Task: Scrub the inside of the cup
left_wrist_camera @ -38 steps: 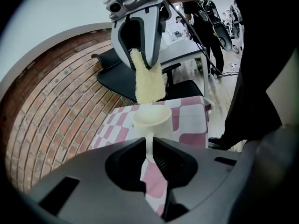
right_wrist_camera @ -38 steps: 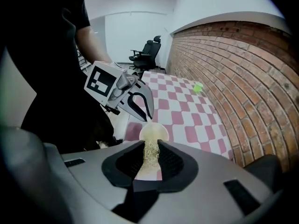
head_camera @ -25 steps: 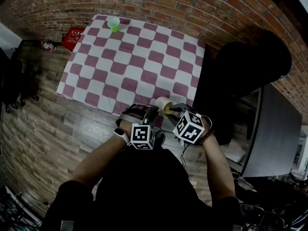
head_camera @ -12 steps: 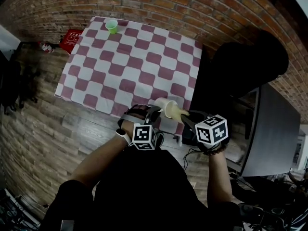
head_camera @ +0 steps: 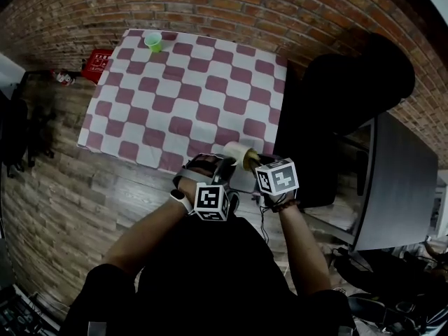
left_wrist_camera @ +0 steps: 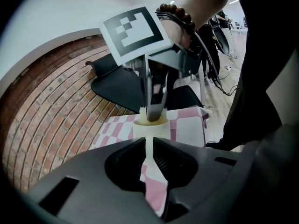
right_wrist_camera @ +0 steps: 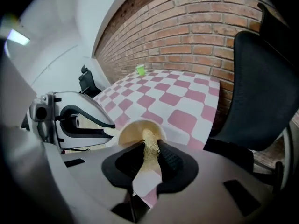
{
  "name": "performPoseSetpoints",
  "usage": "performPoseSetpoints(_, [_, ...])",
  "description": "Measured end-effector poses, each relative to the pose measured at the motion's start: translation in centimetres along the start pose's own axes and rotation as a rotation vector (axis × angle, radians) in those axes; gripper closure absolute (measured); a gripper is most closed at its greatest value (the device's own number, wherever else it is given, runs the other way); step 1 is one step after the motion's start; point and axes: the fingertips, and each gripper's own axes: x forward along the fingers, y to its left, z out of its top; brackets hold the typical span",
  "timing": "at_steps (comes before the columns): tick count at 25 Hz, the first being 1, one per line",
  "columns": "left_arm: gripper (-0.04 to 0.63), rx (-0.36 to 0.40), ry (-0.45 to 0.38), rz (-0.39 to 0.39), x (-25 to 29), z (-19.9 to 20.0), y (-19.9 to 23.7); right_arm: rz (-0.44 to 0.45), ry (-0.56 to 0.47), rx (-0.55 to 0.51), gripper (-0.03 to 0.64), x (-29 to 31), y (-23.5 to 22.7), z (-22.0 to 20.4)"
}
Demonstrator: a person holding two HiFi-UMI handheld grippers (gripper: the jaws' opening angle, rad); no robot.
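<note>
The left gripper (left_wrist_camera: pixel 149 139) is pinching, jaws nearly together, a thin edge of the pale cream, thin-walled cup (left_wrist_camera: pixel 156 129), holding it in the air over the near edge of the pink-and-white checked tablecloth (head_camera: pixel 175 89). The right gripper (right_wrist_camera: pixel 151 146) is clamping a tan fibrous scrubber (right_wrist_camera: pixel 147 136) and pushing its tip into the cup mouth. The cup is likely behaving as light and easily crushed, so the grip is best staying on the wall with gentle scrubbing pressure

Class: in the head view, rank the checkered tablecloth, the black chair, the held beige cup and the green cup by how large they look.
1. checkered tablecloth
2. black chair
3. beige cup, though it sits much nearer the camera
4. green cup
</note>
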Motion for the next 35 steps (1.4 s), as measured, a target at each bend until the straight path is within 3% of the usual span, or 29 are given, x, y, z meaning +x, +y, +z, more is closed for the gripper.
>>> performPoseSetpoints(6, [0.538,-0.023,-0.021,-0.001,0.5,0.8,0.6,-0.096,-0.109,0.076,0.522,-6.8,-3.8,-0.2])
performPoseSetpoints(10, [0.538,-0.025,-0.025,-0.004,0.5,0.9,0.8,-0.009,-0.153,0.124,0.522,-8.1,-2.8,0.2])
performPoseSetpoints(16, [0.538,0.003,-0.021,-0.011,0.4,1.0,0.2,0.024,-0.015,-0.078,0.522,-0.5,0.6,0.5])
performPoseSetpoints(20, [0.538,-0.038,-0.013,-0.014,0.2,0.3,0.3,-0.036,0.007,-0.230,0.525,1.0,0.5,1.2])
performPoseSetpoints(23, [0.538,-0.116,0.003,-0.006,0.2,-1.1,1.1,-0.097,-0.032,-0.302,0.525,-1.4,-0.6,2.0])
performPoseSetpoints(26, [0.538,-0.207,0.025,0.004,0.2,-2.8,2.2,-0.154,-0.108,-0.306,0.525,-4.6,-1.7,3.8])
performPoseSetpoints(30, [0.541,-0.244,0.042,0.008,0.3,-4.0,2.7,-0.160,-0.180,-0.329,0.525,-7.3,-0.6,6.5])
performPoseSetpoints(32, [0.541,-0.269,0.043,0.009,0.3,-4.3,2.7,-0.114,-0.143,-0.402,0.525,-6.7,1.9,6.7])
performPoseSetpoints(35, [0.541,-0.296,0.049,0.010,0.2,-4.6,2.7,-0.105,0.000,-0.564,0.525,-3.6,4.3,5.0])
